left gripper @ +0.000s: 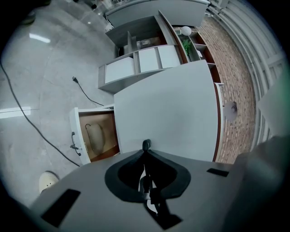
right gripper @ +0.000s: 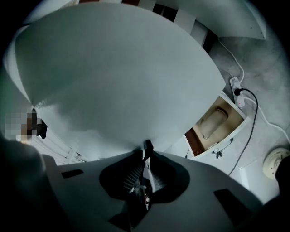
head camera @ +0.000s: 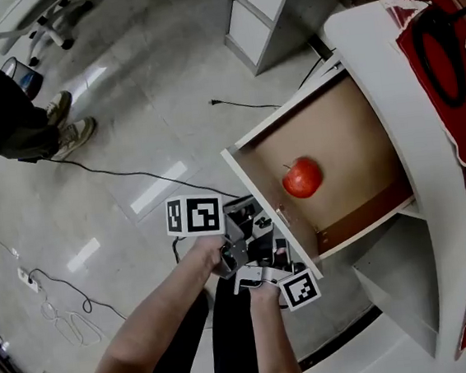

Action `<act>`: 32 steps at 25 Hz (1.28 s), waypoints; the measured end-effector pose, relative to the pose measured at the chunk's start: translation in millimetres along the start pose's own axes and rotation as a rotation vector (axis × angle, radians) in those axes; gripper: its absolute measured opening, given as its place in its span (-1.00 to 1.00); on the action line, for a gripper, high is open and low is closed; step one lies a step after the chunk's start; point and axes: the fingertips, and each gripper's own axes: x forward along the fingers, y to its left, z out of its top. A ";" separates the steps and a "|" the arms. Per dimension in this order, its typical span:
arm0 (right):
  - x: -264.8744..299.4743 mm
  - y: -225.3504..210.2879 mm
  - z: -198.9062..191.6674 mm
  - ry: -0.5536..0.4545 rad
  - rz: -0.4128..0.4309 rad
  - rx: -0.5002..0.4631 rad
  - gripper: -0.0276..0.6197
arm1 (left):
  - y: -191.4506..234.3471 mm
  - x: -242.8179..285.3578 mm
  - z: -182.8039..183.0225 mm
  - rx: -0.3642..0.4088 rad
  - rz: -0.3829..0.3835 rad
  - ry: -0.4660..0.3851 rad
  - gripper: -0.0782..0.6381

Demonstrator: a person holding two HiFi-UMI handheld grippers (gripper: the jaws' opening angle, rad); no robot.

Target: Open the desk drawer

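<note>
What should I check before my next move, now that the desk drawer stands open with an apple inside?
1. Drawer pulled out of the desk: ok.
2. Apple resting inside, away from the edges: ok.
3. Left gripper jaws together, nothing between them: ok.
4. Right gripper jaws together, nothing between them: ok.
5. Drawer handle free of both grippers: ok.
6. Floor cable out of the way: cannot tell.
</note>
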 end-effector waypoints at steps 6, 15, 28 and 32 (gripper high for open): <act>1.3 -5.5 -0.6 0.001 0.020 -0.015 -0.74 | 3.9 2.7 1.4 -0.003 -0.045 -0.038 -0.70; 0.7 -7.0 0.2 -0.005 0.000 -0.007 -0.74 | 5.9 2.7 0.8 -0.016 -0.004 -0.057 -0.70; -16.2 1.4 -13.1 0.072 -0.048 0.118 -0.39 | -6.4 -37.3 -7.4 -0.046 0.015 -0.123 -0.63; -31.2 22.9 -18.6 0.141 -0.065 0.042 -0.39 | -16.0 -60.4 -21.2 -0.006 0.046 -0.114 -0.63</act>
